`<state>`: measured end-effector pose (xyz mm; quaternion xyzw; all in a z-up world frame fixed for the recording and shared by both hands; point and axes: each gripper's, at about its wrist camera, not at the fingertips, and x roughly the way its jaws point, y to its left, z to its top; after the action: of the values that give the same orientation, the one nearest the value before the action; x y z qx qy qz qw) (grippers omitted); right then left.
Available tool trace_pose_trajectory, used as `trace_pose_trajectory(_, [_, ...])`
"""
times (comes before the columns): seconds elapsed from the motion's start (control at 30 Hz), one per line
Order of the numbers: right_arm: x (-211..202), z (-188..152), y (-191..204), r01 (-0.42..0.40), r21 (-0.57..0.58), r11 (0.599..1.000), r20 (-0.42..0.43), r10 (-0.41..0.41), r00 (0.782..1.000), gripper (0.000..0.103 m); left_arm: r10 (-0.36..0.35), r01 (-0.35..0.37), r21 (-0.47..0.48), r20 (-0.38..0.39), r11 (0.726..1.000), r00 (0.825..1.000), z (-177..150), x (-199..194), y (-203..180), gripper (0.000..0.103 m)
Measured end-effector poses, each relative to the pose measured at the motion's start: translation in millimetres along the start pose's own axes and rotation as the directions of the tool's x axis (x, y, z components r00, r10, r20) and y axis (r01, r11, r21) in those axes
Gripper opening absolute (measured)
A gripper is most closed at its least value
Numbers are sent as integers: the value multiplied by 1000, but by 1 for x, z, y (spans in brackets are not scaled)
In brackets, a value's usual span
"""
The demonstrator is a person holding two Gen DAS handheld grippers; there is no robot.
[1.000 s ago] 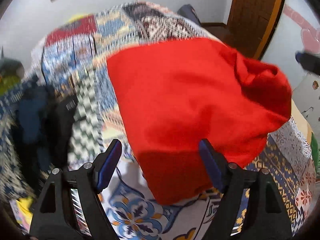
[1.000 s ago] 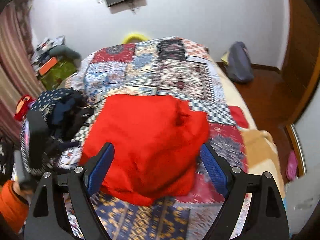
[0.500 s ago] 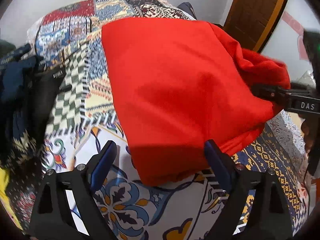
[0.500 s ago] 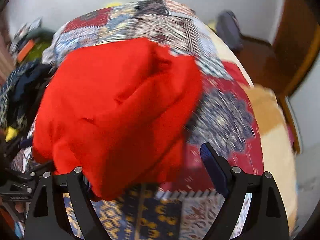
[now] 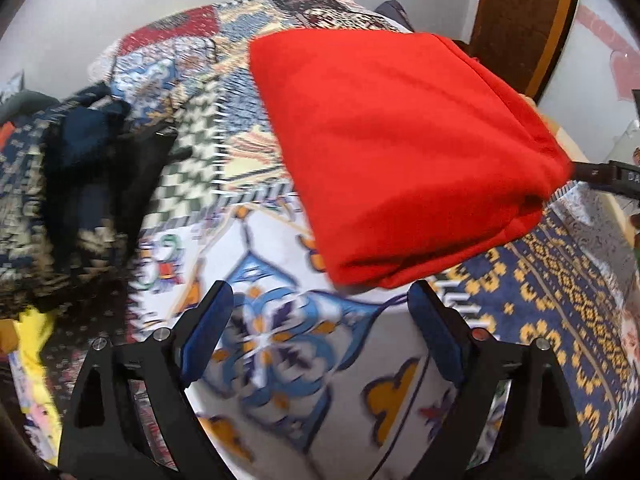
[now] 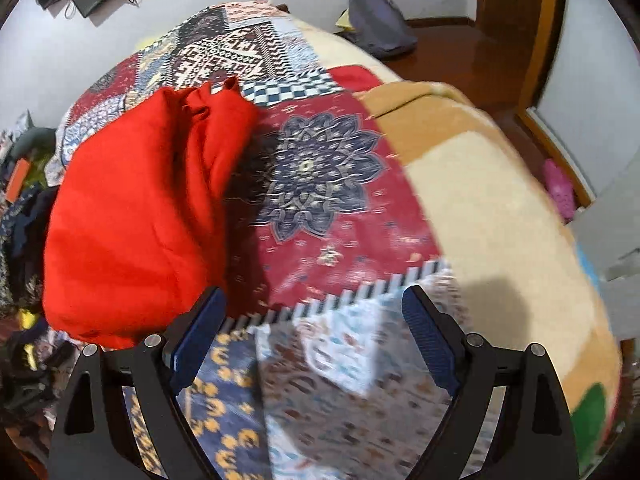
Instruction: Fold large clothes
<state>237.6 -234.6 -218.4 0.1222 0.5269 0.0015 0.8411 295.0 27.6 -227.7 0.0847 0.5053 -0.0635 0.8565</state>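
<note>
Left gripper (image 5: 318, 320): jaws wide apart, empty, above patchwork bedspread (image 5: 280, 344).
Right gripper (image 6: 310, 326): jaws wide apart, empty; left finger just beside garment.
Folded red garment (image 5: 400, 136): flat on bedspread, bed centre.
Dark clothes heap (image 5: 84, 152): far left.
Grey backpack (image 6: 380, 20): floor, far right.

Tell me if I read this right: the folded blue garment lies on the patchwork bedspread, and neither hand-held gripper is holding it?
Only the colour is off: the folded garment is red, as both wrist views show. It lies on the patchwork bedspread, and neither hand-held gripper holds it.
</note>
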Motion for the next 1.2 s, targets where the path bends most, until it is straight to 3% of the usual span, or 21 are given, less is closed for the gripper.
trace_pose_trajectory(0.17, [-24, 10, 7, -24, -54, 998, 55, 27, 998, 89, 83, -84, 19, 60, 996, 995, 4, -24, 11, 89])
trace_pose_trajectory(0.33, [-38, 31, 36, -89, -115, 989, 125, 103, 987, 89, 87, -84, -23, 129, 996, 988, 29, -42, 26, 89])
trace_pose_trajectory(0.47, [-31, 41, 59, -160, -171, 972, 120, 182, 976, 89, 65, -55, -66, 152, 996, 986, 54, -39, 37, 89])
trace_pose_trajectory(0.6, [-5, 49, 75, -228, -188, 955, 60, 243, 968, 89, -24, 43, -143, 130, 989, 991, 74, -21, 49, 89])
trace_pose_trajectory(0.7, [23, 53, 75, -254, -164, 953, -15, 255, 967, 89, -142, 159, -224, 93, 962, 986, 87, 4, 60, 89])
trace_pose_trajectory(0.9, [74, 62, 53, -304, -56, 951, -141, 294, 946, 89, -316, 309, -320, 31, 896, 948, 95, 53, 65, 89])
trace_pose_trajectory(1.0, [88, 64, 45, -363, -17, 932, -175, 355, 918, 89, -421, 400, -370, 26, 839, 907, 98, 73, 66, 89])
trace_pose_trajectory(1.1, [91, 70, 47, -411, -20, 911, -177, 401, 899, 91, -482, 453, -397, 31, 798, 876, 102, 85, 65, 89])
trace_pose_trajectory(1.2, [95, 74, 54, -448, -14, 894, -185, 438, 880, 91, -483, 458, -374, 30, 806, 875, 109, 90, 57, 89])
